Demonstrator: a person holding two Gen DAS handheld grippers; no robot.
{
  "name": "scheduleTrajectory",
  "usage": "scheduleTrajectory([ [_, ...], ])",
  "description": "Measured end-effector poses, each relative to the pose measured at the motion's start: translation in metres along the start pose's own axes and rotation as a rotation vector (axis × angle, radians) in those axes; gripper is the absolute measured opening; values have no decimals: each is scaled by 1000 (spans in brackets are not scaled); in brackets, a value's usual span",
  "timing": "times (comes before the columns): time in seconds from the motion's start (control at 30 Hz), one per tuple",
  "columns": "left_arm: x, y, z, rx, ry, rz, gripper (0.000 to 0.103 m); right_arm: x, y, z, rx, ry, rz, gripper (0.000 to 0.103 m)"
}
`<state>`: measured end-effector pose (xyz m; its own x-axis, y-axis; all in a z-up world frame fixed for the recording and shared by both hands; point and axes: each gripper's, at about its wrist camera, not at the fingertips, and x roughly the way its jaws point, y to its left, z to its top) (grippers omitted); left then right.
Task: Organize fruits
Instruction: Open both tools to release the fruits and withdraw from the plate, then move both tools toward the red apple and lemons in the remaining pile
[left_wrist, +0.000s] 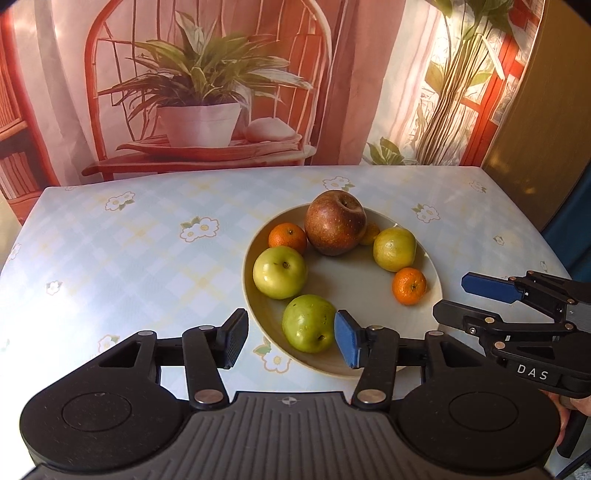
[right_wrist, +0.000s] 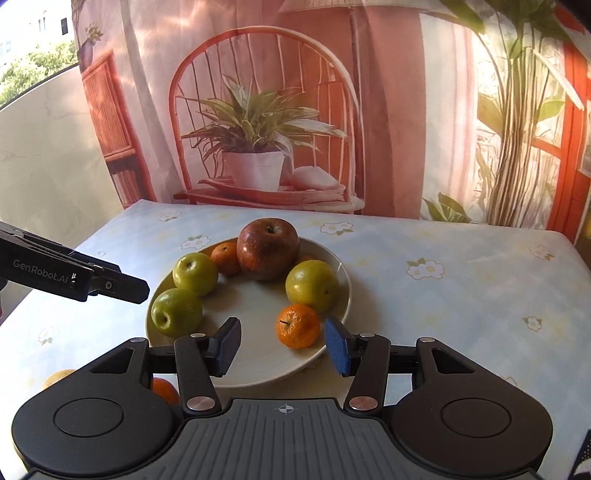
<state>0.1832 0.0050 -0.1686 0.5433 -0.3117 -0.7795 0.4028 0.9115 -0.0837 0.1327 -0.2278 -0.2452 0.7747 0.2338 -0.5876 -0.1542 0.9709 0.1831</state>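
Observation:
A pale round plate (left_wrist: 351, 284) (right_wrist: 255, 295) on the table holds a red apple (left_wrist: 335, 222) (right_wrist: 267, 248), three green apples (left_wrist: 280, 272) (left_wrist: 309, 328) (left_wrist: 394, 249) and two mandarins (left_wrist: 287, 238) (left_wrist: 409, 285). A small yellow fruit (left_wrist: 370, 233) peeks out behind the red apple. My left gripper (left_wrist: 291, 339) is open and empty, just short of the nearest green apple at the plate's front rim. My right gripper (right_wrist: 282, 345) is open and empty, its jaws on either side of the front mandarin (right_wrist: 298, 325).
The table has a light blue checked cloth with flowers (left_wrist: 147, 258) (right_wrist: 443, 280). A mandarin (right_wrist: 164, 390) and a yellow fruit (right_wrist: 59, 377) lie on the cloth at the lower left of the right wrist view. A printed backdrop (left_wrist: 207, 92) hangs behind the table.

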Motion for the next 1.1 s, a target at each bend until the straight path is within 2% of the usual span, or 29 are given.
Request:
scheduleTrajectory([
  [0.23, -43, 16, -20, -68, -49, 48, 54, -22, 15, -12, 47, -22, 45, 47],
  [0.53, -79, 36, -57, -149, -85, 123, 54, -28, 62, -19, -31, 16, 109, 47],
  [0.93, -98, 59, -110, -232, -60, 100, 54, -41, 116, -36, -126, 68, 190, 47],
  [1.1, -105, 60, -123, -243, -73, 128, 54, -50, 135, -43, -174, 78, 214, 47],
])
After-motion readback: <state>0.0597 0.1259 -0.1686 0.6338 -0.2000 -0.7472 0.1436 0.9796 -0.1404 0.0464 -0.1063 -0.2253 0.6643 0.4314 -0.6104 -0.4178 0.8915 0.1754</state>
